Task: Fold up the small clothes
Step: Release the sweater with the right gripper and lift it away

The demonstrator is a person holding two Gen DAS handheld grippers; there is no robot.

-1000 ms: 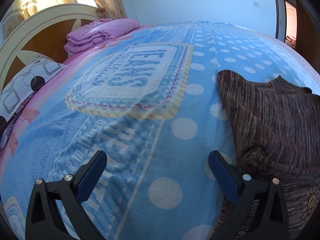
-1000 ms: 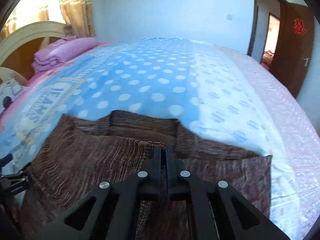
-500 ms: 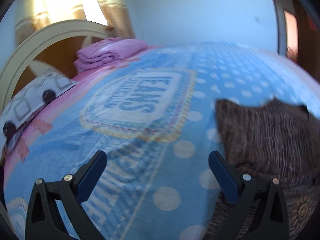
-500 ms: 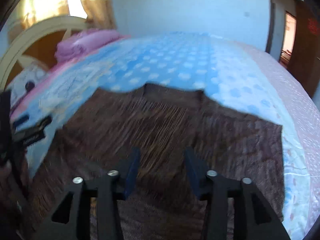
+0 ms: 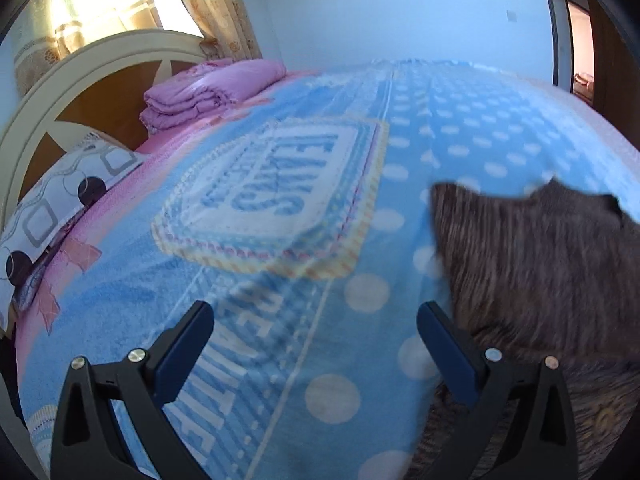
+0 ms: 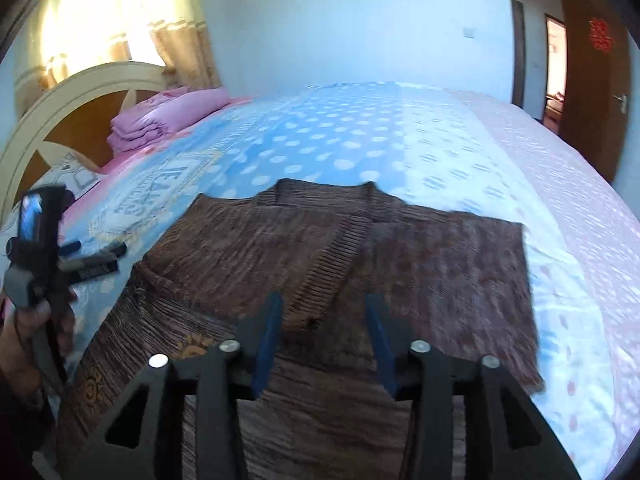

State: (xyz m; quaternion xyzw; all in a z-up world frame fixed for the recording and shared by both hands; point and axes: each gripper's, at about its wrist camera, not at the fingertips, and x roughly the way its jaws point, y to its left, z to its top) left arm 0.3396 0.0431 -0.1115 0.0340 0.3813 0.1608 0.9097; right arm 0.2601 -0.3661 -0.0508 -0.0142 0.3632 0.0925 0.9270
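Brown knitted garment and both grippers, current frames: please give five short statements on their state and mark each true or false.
1. The brown knitted garment lies on the blue dotted blanket. True.
2. The right gripper pinches the garment. False: its jaws are opening, with no cloth pinched between them.
3. The left gripper is open over the blanket. True.
4. The pink folded bedding lies on top of the garment. False: it sits apart, by the headboard.
5. The garment is rolled into a ball. False: it lies flat.

Bed's blue dotted blanket (image 6: 340, 152) bears a brown, seemingly knitted garment (image 6: 280, 264).
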